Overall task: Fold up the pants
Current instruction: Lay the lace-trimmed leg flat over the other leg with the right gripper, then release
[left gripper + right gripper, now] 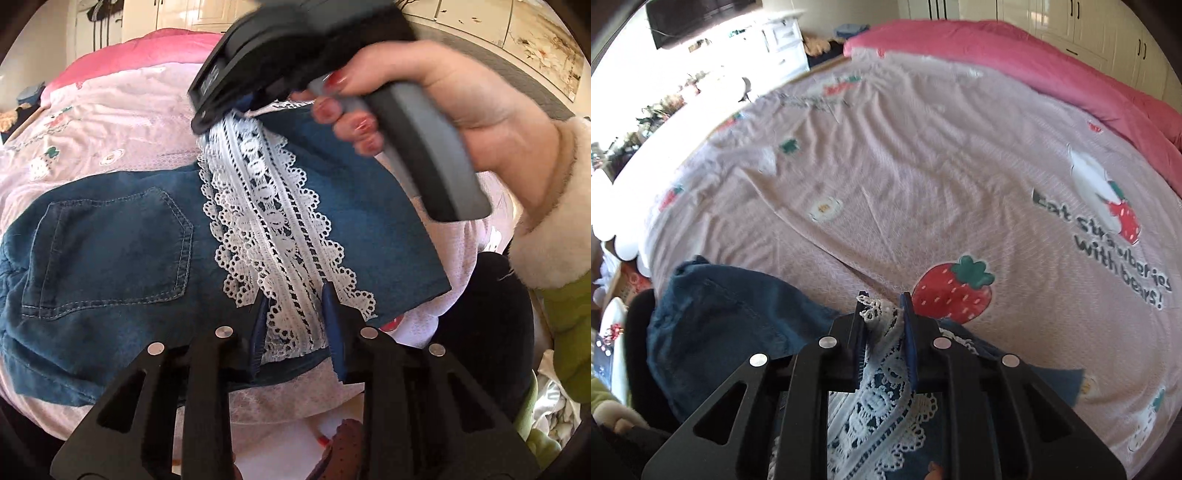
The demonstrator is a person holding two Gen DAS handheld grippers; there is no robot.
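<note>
Blue denim pants (122,236) lie on the bed, with a back pocket (110,254) facing up at the left. A white lace strip (273,206) runs along one edge of them. My left gripper (295,304) is shut on the near end of the lace, and denim lies under its fingers. My right gripper (207,123), held by a hand with red nails (443,92), pinches the far end of the same strip. In the right wrist view, my right gripper (884,302) is shut on bunched lace (882,373), lifted a little off the pants (720,328).
The pink bedsheet (923,177) with a strawberry print (951,291) stretches beyond the pants. A pink quilt (1034,62) lies along the far side. White cabinets (1071,22) stand behind it, and cluttered shelves (665,103) lie off the bed's left edge. A white fleece cuff (546,229) is at the right.
</note>
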